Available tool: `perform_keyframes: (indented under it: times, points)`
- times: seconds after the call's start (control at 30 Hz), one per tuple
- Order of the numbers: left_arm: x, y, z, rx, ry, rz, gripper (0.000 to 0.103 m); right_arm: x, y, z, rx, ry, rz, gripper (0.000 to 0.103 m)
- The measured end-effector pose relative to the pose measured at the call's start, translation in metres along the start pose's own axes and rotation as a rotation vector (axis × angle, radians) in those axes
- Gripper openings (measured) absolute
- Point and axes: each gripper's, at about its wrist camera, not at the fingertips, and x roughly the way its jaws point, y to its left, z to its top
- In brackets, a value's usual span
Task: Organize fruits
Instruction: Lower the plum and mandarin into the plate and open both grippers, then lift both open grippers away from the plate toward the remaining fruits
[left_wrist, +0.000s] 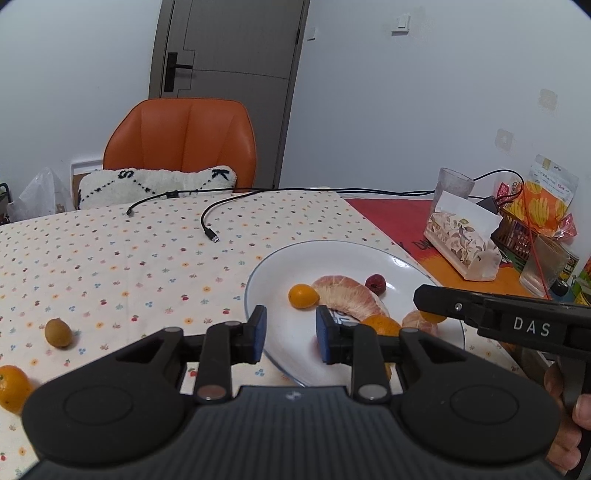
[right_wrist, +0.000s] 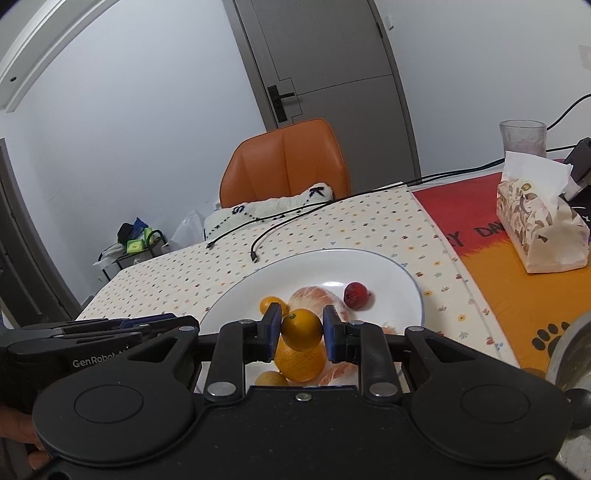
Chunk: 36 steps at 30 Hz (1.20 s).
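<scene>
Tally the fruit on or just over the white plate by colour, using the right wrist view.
orange or yellow whole fruit: 4 (one gripped in the right hand-held gripper)
red fruit: 1
pink peeled citrus pieces: 2
Total: 7

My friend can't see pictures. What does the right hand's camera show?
The right gripper pinches a small round orange fruit above a white round plate holding a bigger orange, pink peeled citrus pieces and a small red berry. The plate sits on a flower-dotted tablecloth.
</scene>
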Motion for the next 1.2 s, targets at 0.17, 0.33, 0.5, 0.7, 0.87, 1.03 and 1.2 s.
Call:
perform_keyframes:
  times: [0.17, 0.33, 0.5, 0.7, 0.87, 1.03, 1.2]
  points:
    - [-0.003, 0.012, 0.001, -0.018, 0.003, 0.025, 0.027, 0.006, 0.003, 0.001, -0.008, 0.007, 0.005, 0.023]
    - [-0.007, 0.026, 0.0, -0.036, 0.008, 0.056, 0.032, 0.013, 0.009, 0.002, -0.017, 0.012, 0.012, 0.023]
    - [-0.01, 0.034, 0.0, -0.043, 0.005, 0.078, 0.04, 0.02, 0.015, 0.002, -0.026, 0.021, 0.02, 0.023]
    - [-0.015, 0.038, -0.001, -0.043, 0.0, 0.094, 0.052, 0.027, 0.023, 0.005, -0.037, 0.022, 0.031, 0.023]
    - [-0.017, 0.044, -0.003, -0.052, 0.009, 0.107, 0.059, 0.03, 0.03, 0.008, -0.046, 0.012, 0.037, 0.031]
    - [-0.021, 0.051, -0.006, -0.077, 0.017, 0.113, 0.066, 0.026, 0.031, 0.007, -0.041, 0.002, 0.033, 0.04]
    - [-0.028, 0.055, -0.01, -0.084, 0.01, 0.121, 0.071, 0.025, 0.029, 0.003, -0.022, 0.013, 0.031, 0.045]
